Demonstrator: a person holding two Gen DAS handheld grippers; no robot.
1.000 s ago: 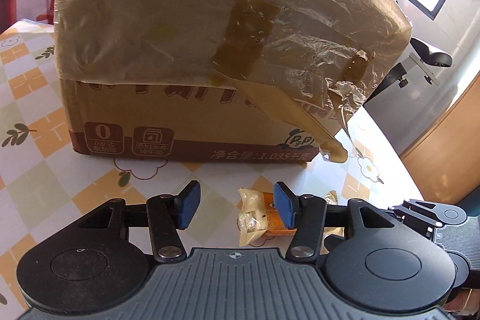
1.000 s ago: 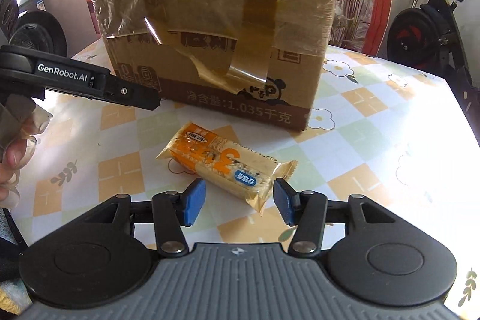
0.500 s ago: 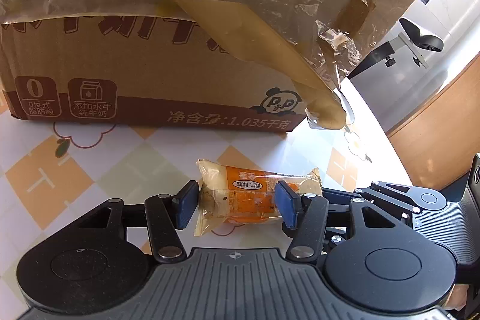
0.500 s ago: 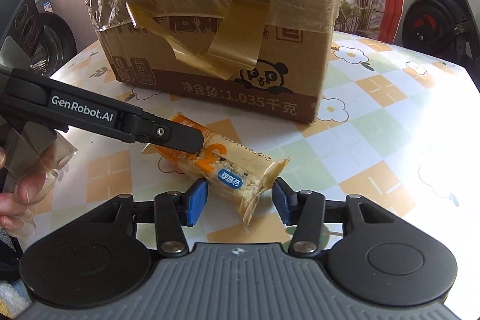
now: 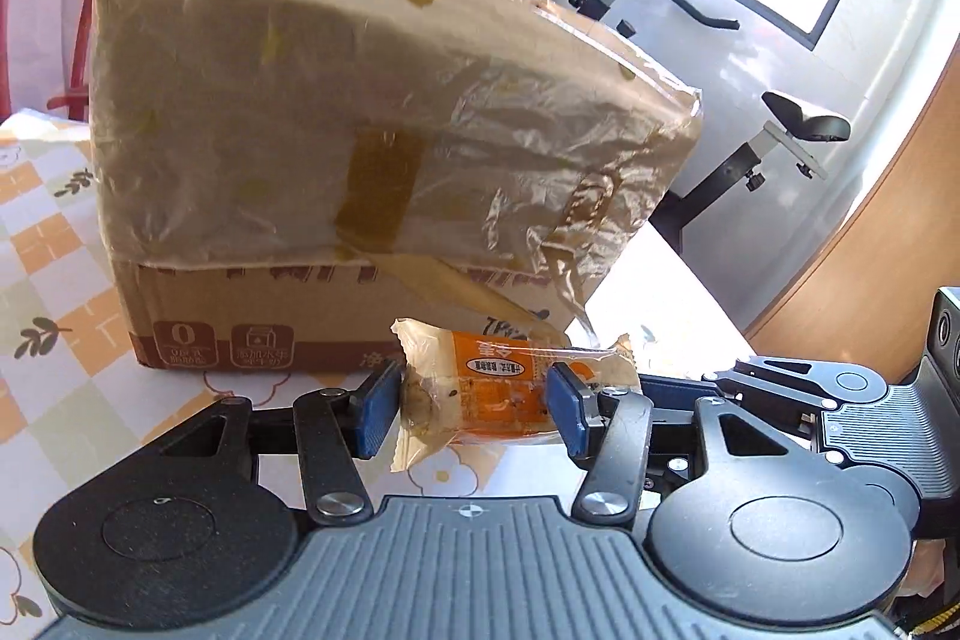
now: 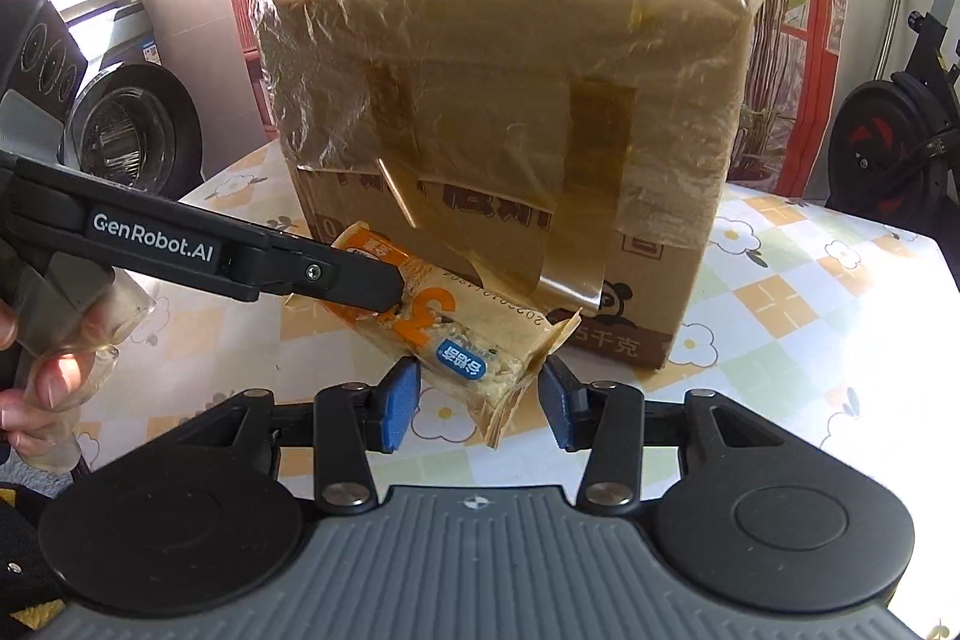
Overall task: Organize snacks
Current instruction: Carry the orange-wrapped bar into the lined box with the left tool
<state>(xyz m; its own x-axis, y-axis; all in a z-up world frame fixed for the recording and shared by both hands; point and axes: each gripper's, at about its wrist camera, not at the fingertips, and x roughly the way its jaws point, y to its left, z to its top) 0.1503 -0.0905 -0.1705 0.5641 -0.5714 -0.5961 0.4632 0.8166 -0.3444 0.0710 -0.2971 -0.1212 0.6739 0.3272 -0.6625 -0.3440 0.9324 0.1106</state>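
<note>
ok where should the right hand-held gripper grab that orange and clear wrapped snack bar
Its filled body just behind the near crimped end, from the near side. The orange and clear wrapped snack bar is held at its far end by the left hand-held gripper, leaving the near end free. The right hand-held gripper, jaws just closing, straddles it.

"GenRobot.AI" on left tongs [image 6: 384, 289], "0" on cardboard box [image 5: 252, 196], "3" on snack wrapper [image 6: 456, 334]

One snack bar [image 5: 504, 388], one cardboard box [image 5: 336, 160], two claws, perhaps two exercise bikes.
</note>
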